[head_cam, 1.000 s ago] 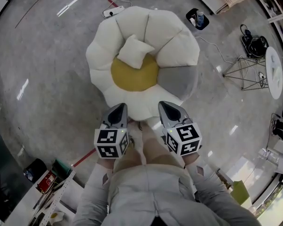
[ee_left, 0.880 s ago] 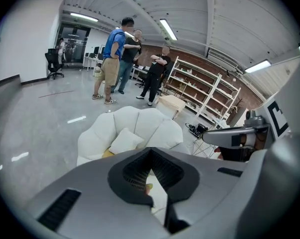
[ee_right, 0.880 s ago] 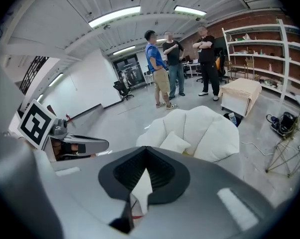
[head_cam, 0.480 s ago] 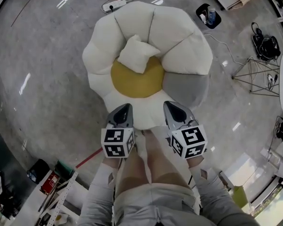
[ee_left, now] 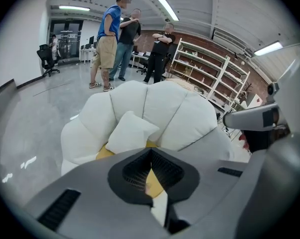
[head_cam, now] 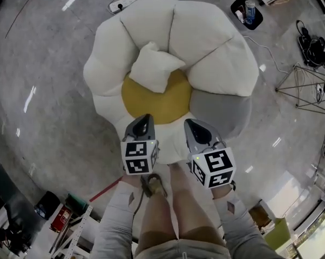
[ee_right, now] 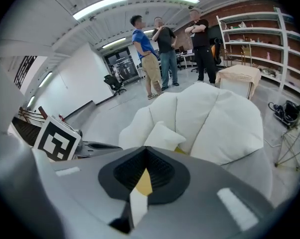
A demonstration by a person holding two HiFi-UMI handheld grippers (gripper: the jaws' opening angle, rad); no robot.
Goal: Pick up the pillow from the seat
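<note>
A white square pillow (head_cam: 154, 68) leans against the back-left petals of a flower-shaped seat (head_cam: 216, 42), partly over its yellow centre (head_cam: 162, 99). My left gripper (head_cam: 143, 118) and right gripper (head_cam: 192, 124) are side by side over the seat's front white petal, short of the pillow. Both are shut with nothing between their jaws. In the left gripper view the pillow (ee_left: 131, 132) lies ahead, slightly left of the left gripper (ee_left: 151, 153). In the right gripper view the pillow (ee_right: 162, 136) sits just beyond the right gripper (ee_right: 146, 151).
One seat petal is grey (head_cam: 222, 112), at the front right. A power strip (head_cam: 123, 3) and a black tray with a bottle (head_cam: 247, 12) lie on the floor behind the seat. A wire-frame stand (head_cam: 308, 85) is at the right. Three people (ee_left: 127, 39) stand far off by shelving (ee_left: 210, 73).
The seat and pillow have come nearer and look larger in the head view. Both grippers have moved forward over the seat's front petal, still shut.
</note>
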